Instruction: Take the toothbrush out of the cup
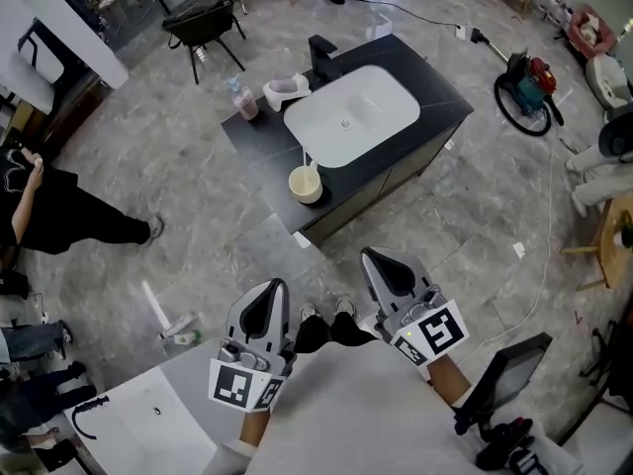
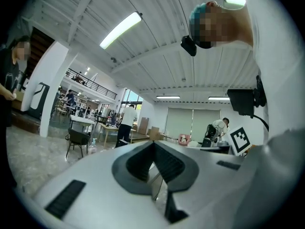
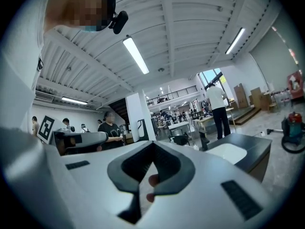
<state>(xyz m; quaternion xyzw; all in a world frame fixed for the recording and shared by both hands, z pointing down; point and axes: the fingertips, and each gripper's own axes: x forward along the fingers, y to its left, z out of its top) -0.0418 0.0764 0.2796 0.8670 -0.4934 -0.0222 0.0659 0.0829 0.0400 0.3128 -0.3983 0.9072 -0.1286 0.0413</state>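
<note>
A cream cup (image 1: pixel 306 184) stands at the near left corner of a black vanity counter (image 1: pixel 267 151), beside its white basin (image 1: pixel 351 115). A pale toothbrush (image 1: pixel 307 160) sticks up out of the cup. Both grippers hang level over the floor, well short of the counter and apart from the cup. My left gripper (image 1: pixel 276 288) is shut with nothing in it, its jaws meeting at a point in the left gripper view (image 2: pixel 153 143). My right gripper (image 1: pixel 370 256) is shut and empty too (image 3: pixel 152 144), and the counter (image 3: pixel 259 149) lies ahead to its right.
A black faucet (image 1: pixel 321 55), a white holder (image 1: pixel 285 92) and a pink bottle (image 1: pixel 244 102) stand at the counter's back. A vacuum cleaner (image 1: pixel 529 87) and cable lie on the floor right. A person (image 1: pixel 59 211) stands left. A black chair (image 1: pixel 203 23) is beyond.
</note>
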